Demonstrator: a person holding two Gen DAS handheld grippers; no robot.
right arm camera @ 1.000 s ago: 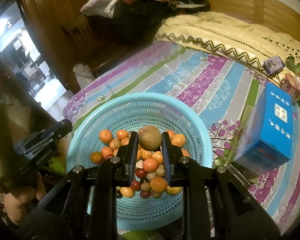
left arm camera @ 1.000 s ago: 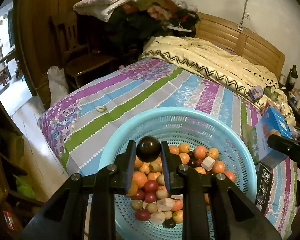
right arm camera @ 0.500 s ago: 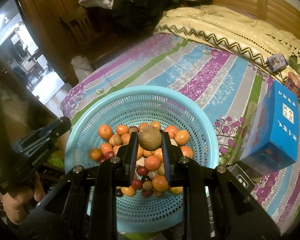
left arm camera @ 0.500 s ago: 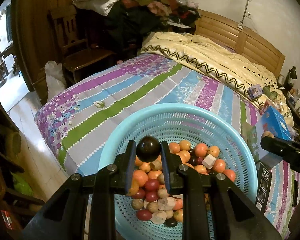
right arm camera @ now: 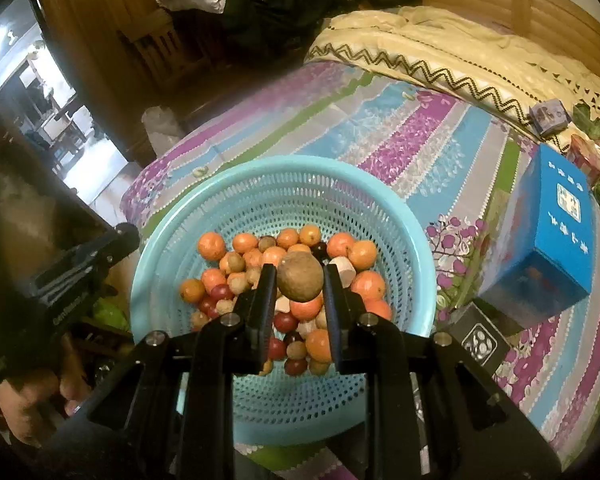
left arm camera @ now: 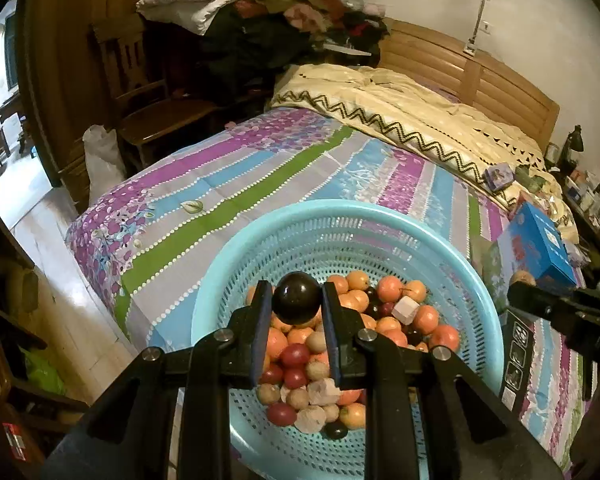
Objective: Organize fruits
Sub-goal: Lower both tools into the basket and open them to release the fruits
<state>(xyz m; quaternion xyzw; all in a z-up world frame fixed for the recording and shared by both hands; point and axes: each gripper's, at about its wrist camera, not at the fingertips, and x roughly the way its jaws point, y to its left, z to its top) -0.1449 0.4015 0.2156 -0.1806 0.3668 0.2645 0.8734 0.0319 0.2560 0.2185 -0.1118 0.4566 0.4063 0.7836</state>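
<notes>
Two grips: I have one fruit clamped in each hand-held gripper, both hanging above the basket.
Left hand-held gripper [left arm camera: 296,300]: my fingers are closed on a dark round fruit [left arm camera: 296,298], pinched at its sides.
Right hand-held gripper [right arm camera: 299,278]: I hold a brown round fruit [right arm camera: 300,276] squeezed between the fingers; in the left view it shows at the right edge [left arm camera: 523,279].
Basket [right arm camera: 380,196]: light blue, perforated, resting on the bed near its corner.
Fruit pile [right arm camera: 284,280]: orange, red and tan pieces heaped in the basket's bottom, with a few pale chunks among them.
Bed [left arm camera: 260,184]: striped purple, blue and green sheet, cream blanket farther back.
Blue box [right arm camera: 552,236]: I see it standing on the bed, to the right of the basket.
</notes>
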